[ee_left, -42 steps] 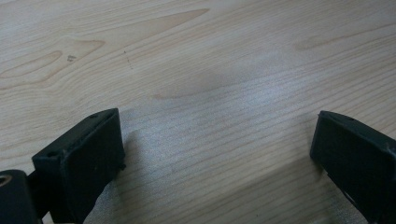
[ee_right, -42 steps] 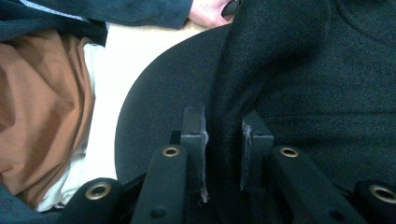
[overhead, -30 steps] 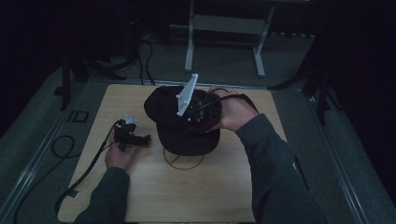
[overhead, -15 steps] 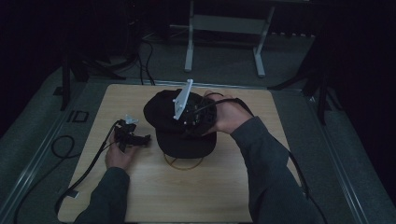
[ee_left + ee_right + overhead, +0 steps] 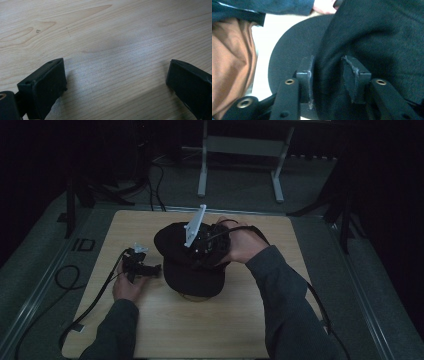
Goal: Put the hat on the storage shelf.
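- Black cap (image 5: pixel 192 262) sits mid-table (image 5: pixel 150 330), brim toward the person, over a faint dark ring I can't identify.
- Right gripper (image 5: pixel 202 245) is on top of the crown, grey plate sticking up. Its own view shows a fold of crown fabric (image 5: pixel 329 75) between the jaws. Jaws have just been opening; now part-spread, pads look slack on the cloth, so I'd call it released, not gripped.
- Left gripper (image 5: pixel 142 267) rests low on the table just left of the cap, not touching it. Jaws wide apart over bare wood (image 5: pixel 112 50), nothing between them.
- Handling, my read: light, soft cloth crown, collapses and bunches under a pinch, so a crown grab lifts fabric before it lifts the cap. Matte weave, not slippery. Not fragile.
- Brim (image 5: pixel 289 52) looks stiff and flat. Best hold is the brim edge, or a deep pinch of crown near the front seam if the shape doesn't matter.
- Writing: no logo or label readable on the cap. Floor left of the table has a marking that reads like "ID" (image 5: pixel 82 244).
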A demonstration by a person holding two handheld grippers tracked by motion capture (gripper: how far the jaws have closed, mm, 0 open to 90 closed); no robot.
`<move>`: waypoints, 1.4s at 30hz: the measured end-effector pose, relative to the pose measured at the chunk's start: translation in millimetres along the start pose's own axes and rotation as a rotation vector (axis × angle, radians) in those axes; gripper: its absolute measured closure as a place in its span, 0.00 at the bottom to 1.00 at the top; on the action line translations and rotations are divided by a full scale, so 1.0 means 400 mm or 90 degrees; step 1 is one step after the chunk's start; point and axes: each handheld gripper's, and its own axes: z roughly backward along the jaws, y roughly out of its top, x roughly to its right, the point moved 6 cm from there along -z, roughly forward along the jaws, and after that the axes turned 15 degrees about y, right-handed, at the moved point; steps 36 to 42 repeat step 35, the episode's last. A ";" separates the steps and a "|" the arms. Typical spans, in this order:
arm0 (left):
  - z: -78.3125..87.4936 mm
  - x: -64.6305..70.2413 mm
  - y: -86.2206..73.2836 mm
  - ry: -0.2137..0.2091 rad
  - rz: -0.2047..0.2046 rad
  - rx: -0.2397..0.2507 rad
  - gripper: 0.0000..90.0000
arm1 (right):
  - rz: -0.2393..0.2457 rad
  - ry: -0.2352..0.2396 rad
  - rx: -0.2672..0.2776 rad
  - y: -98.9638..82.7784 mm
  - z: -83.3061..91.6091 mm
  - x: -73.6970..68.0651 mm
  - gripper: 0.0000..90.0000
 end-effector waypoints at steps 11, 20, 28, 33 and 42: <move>0.000 0.000 0.000 0.001 0.001 0.001 0.03 | 0.005 0.004 0.003 -0.002 0.001 -0.009 0.67; 0.000 0.000 0.000 0.000 0.001 0.001 0.03 | -0.004 0.005 0.001 -0.019 0.003 -0.015 0.70; 0.000 0.000 0.000 0.000 0.001 0.001 0.03 | -0.022 -0.009 0.010 -0.065 0.023 -0.024 0.70; 0.000 0.000 0.000 0.000 0.001 0.001 0.03 | -0.040 -0.018 0.008 -0.098 0.032 -0.030 0.70; 0.000 0.000 0.000 0.000 0.001 0.001 0.03 | -0.047 -0.019 0.006 -0.109 0.033 -0.032 0.70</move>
